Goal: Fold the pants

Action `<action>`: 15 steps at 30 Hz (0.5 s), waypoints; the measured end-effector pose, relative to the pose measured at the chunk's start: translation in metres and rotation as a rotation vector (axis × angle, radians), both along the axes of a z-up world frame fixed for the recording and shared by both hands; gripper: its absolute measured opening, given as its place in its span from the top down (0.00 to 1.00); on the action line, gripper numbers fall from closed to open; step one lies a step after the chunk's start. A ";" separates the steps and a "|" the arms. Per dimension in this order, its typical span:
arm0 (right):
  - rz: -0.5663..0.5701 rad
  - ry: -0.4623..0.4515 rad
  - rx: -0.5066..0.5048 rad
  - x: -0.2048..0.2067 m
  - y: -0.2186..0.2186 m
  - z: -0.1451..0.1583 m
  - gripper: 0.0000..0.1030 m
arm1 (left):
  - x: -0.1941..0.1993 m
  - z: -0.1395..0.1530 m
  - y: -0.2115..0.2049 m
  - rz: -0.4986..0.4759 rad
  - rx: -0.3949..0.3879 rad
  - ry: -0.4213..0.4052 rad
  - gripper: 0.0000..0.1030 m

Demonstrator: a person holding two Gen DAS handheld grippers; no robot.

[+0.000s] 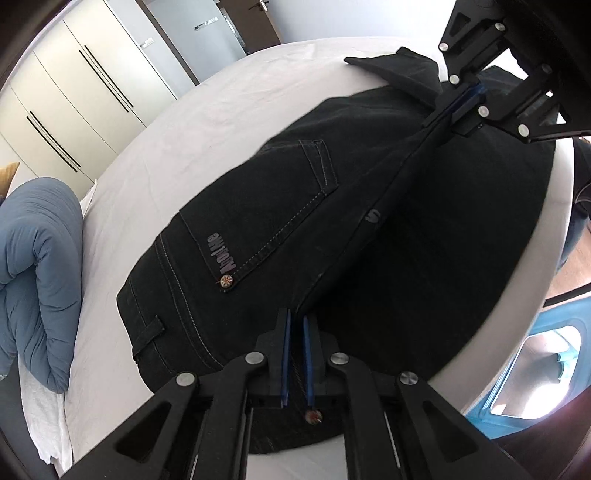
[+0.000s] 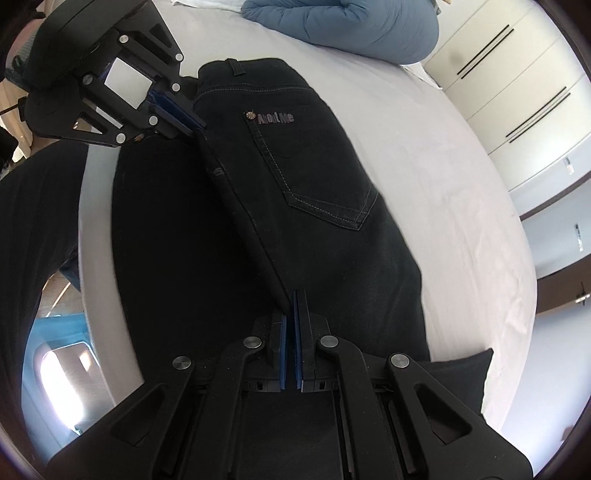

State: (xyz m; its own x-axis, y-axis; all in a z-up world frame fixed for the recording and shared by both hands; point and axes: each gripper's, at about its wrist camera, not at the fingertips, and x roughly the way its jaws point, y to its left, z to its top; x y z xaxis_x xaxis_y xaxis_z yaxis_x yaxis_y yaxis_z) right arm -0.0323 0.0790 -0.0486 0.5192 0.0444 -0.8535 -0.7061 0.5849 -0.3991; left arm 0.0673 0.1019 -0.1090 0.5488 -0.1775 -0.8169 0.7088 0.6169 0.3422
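Observation:
Black pants point(image 1: 280, 221) lie on a white bed, back pocket with a logo facing up; they also show in the right wrist view point(image 2: 314, 192). A raised lengthwise edge of the pants runs between my two grippers. My left gripper point(image 1: 296, 325) is shut on this edge at the waistband end; it also shows in the right wrist view point(image 2: 192, 122). My right gripper point(image 2: 291, 306) is shut on the same edge further down the leg; it also shows in the left wrist view point(image 1: 447, 114). The fabric below the lifted edge hangs dark toward the bed's near side.
A white bed sheet point(image 1: 155, 158) covers the bed. A folded blue quilt point(image 1: 37, 266) lies at the head end, also in the right wrist view point(image 2: 351, 26). Cream wardrobe doors point(image 1: 74, 92) stand beyond the bed. A blue bin point(image 1: 535, 362) sits on the floor beside the bed.

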 end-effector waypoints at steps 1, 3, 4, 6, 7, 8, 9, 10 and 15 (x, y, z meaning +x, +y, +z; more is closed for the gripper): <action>0.006 -0.003 -0.013 -0.007 0.004 -0.002 0.98 | -0.002 -0.002 0.001 0.001 0.000 0.000 0.94; 0.021 -0.009 -0.031 -0.016 0.010 -0.005 0.98 | 0.005 -0.008 0.010 0.009 -0.003 0.005 0.94; 0.037 -0.015 -0.047 -0.025 0.018 -0.008 0.98 | 0.007 -0.009 0.013 0.015 -0.006 0.008 0.94; 0.054 -0.018 -0.062 -0.033 0.018 -0.008 0.98 | 0.010 -0.011 0.019 0.024 -0.013 0.012 0.94; 0.060 -0.018 -0.068 -0.039 0.022 -0.011 0.98 | 0.012 -0.010 0.021 0.024 -0.014 0.013 0.94; 0.064 -0.019 -0.073 -0.044 0.028 -0.015 0.98 | 0.013 -0.010 0.022 0.021 -0.011 0.009 0.94; 0.066 -0.021 -0.077 -0.046 0.033 -0.019 0.98 | 0.014 -0.009 0.024 0.011 -0.001 0.002 0.95; 0.074 -0.026 -0.087 -0.051 0.038 -0.021 0.98 | 0.012 -0.007 0.024 0.003 0.006 -0.005 0.95; 0.100 -0.026 -0.103 -0.070 0.032 -0.022 0.98 | 0.003 -0.005 0.025 -0.038 0.048 -0.043 0.96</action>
State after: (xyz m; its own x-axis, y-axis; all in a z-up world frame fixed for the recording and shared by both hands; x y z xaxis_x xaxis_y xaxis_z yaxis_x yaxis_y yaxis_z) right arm -0.1027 0.1111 -0.0704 0.5388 0.0095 -0.8424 -0.7472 0.4672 -0.4726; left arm 0.0707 0.1270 -0.1142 0.5775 -0.1605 -0.8004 0.7153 0.5721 0.4014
